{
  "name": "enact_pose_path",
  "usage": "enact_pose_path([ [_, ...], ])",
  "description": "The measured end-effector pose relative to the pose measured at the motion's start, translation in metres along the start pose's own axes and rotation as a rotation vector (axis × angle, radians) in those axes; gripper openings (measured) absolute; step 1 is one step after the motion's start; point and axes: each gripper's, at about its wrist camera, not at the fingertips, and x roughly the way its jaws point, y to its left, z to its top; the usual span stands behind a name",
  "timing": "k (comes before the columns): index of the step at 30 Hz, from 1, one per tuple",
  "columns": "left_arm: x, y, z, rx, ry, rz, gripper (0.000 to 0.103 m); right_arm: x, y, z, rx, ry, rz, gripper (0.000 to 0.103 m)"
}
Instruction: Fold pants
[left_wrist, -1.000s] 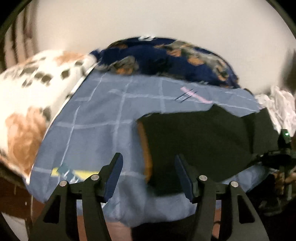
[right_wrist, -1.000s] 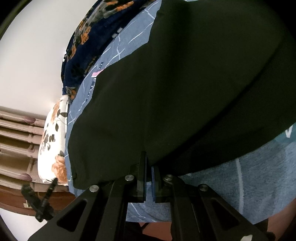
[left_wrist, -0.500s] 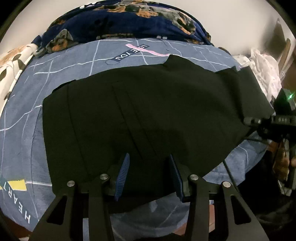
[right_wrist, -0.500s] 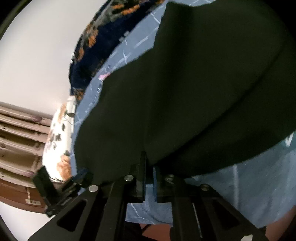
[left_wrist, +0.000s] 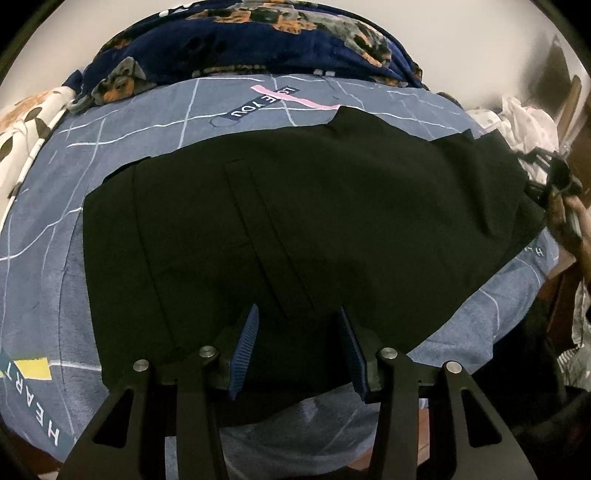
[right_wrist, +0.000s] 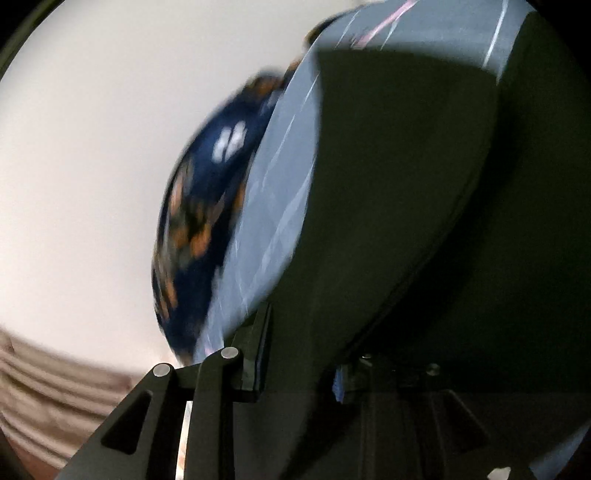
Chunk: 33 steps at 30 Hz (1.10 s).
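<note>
So the black fabric pants (left_wrist: 314, 221) are spread out flat on the blue bedsheet with white grid lines (left_wrist: 48, 258), right ahead of and partly under the left hand-held gripper (left_wrist: 297, 343), waistband end off to its left and the leg end trailing off to its right. That left hand-held gripper sits over the near edge of the cloth with its ribbed blue pads apart and nothing pinched between them, so it's open, just parked there. The right hand-held gripper (right_wrist: 299, 354) is the blurry one; its jaws have just been opening, and the black cloth fills the space ahead of it and looks like it runs down between the fingers, but I honestly can't say whether the pads still touch it. Beyond the pants there's a bunched navy blanket with orange and grey dog prints (left_wrist: 258, 40) against the wall. Progress-wise, my read: legs appear laid one over the other lengthwise, so the first fold looks done, and the crosswise folds into a compact stack are still left.
</note>
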Motion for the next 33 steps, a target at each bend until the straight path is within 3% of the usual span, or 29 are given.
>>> enact_pose_path([
  [4, 0.000, 0.000, 0.001, -0.003, 0.007, 0.004, 0.046, -0.033, -0.011, 0.048, 0.099, -0.154, 0.053, 0.027],
  [7, 0.001, -0.001, 0.002, -0.001, 0.011, 0.010, 0.047, -0.047, -0.016, 0.066, 0.097, -0.183, 0.015, 0.027],
  [9, 0.001, -0.001, 0.003, 0.001, 0.015, 0.014, 0.047, -0.054, -0.017, 0.065, 0.068, -0.188, -0.039, 0.026],
  [11, 0.001, -0.001, 0.003, 0.002, 0.018, 0.016, 0.047, -0.059, -0.016, 0.065, 0.024, -0.181, -0.076, 0.007],
  [15, 0.002, -0.001, 0.004, 0.011, 0.024, 0.025, 0.047, -0.071, -0.016, 0.065, -0.031, -0.196, -0.151, 0.006],
  [18, 0.002, -0.002, 0.005, 0.017, 0.029, 0.032, 0.048, -0.098, -0.022, 0.063, -0.039, -0.233, -0.135, 0.005],
  [20, 0.002, -0.003, 0.005, 0.016, 0.031, 0.035, 0.048, -0.125, -0.003, 0.054, -0.156, -0.291, -0.133, 0.005],
  [23, 0.002, -0.004, 0.005, 0.013, 0.029, 0.037, 0.048, -0.152, 0.014, 0.039, -0.332, -0.370, -0.270, 0.005],
  [25, 0.002, -0.005, 0.005, 0.021, 0.029, 0.039, 0.049, -0.153, -0.014, 0.041, -0.280, -0.316, -0.288, 0.005],
  [28, 0.003, -0.006, 0.004, 0.034, 0.028, 0.044, 0.050, -0.152, -0.082, 0.044, -0.044, -0.223, -0.204, 0.008],
  [33, 0.003, -0.006, 0.006, 0.037, 0.036, 0.044, 0.051, -0.157, -0.129, 0.038, 0.144, -0.233, -0.099, 0.011],
])
